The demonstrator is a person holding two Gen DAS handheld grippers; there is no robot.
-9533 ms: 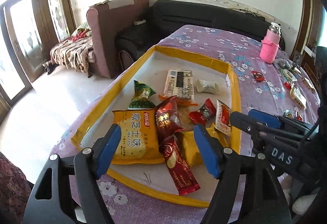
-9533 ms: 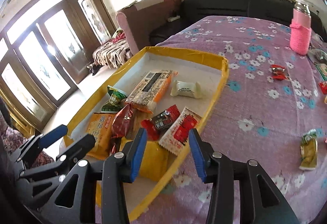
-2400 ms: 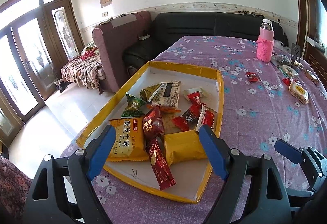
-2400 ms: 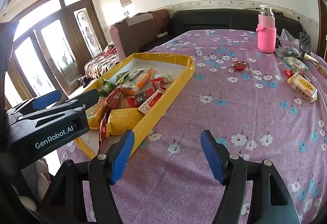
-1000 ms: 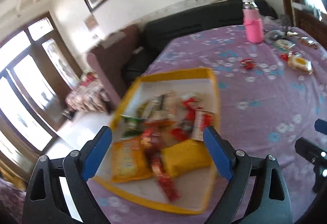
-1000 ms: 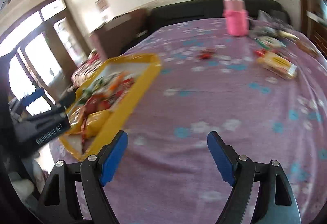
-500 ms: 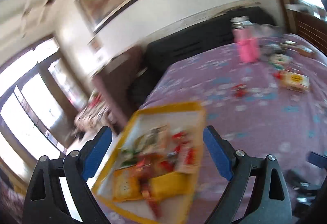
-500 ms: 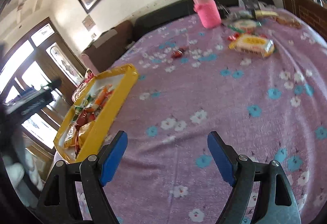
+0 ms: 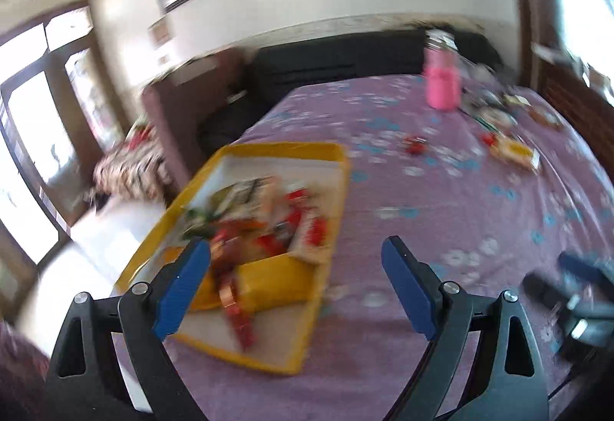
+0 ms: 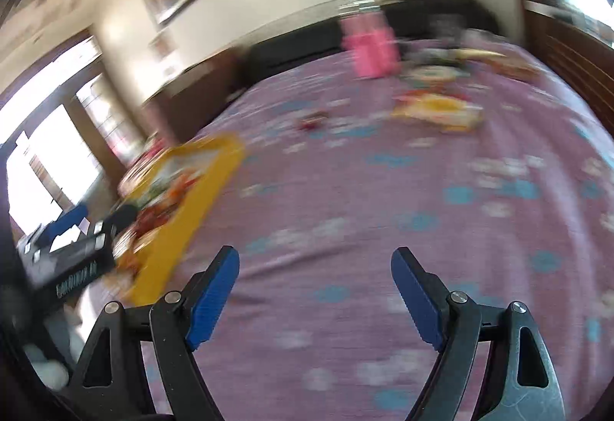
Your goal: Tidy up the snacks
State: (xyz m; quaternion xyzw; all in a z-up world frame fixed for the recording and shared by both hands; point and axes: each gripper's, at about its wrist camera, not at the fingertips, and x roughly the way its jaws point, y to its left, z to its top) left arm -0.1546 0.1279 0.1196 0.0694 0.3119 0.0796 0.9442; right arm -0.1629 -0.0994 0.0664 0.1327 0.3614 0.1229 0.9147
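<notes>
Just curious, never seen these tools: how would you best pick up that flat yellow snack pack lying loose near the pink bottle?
Probably from above, across its narrow width. The yellow snack pack lies flat on the tablecloth, long side crosswise, so the open right gripper can straddle it. Blur hides finer detail.

On the table (image 9: pixel 479 213) the tray (image 9: pixel 337 190) lies at about nine o'clock, with the snack packets (image 9: pixel 268 225) inside it. The bottle (image 9: pixel 441 87) stands far at one o'clock. Loose snacks (image 9: pixel 514 152) lie near it at two o'clock. The sofa (image 9: pixel 337 64) is behind the table, at twelve.
</notes>
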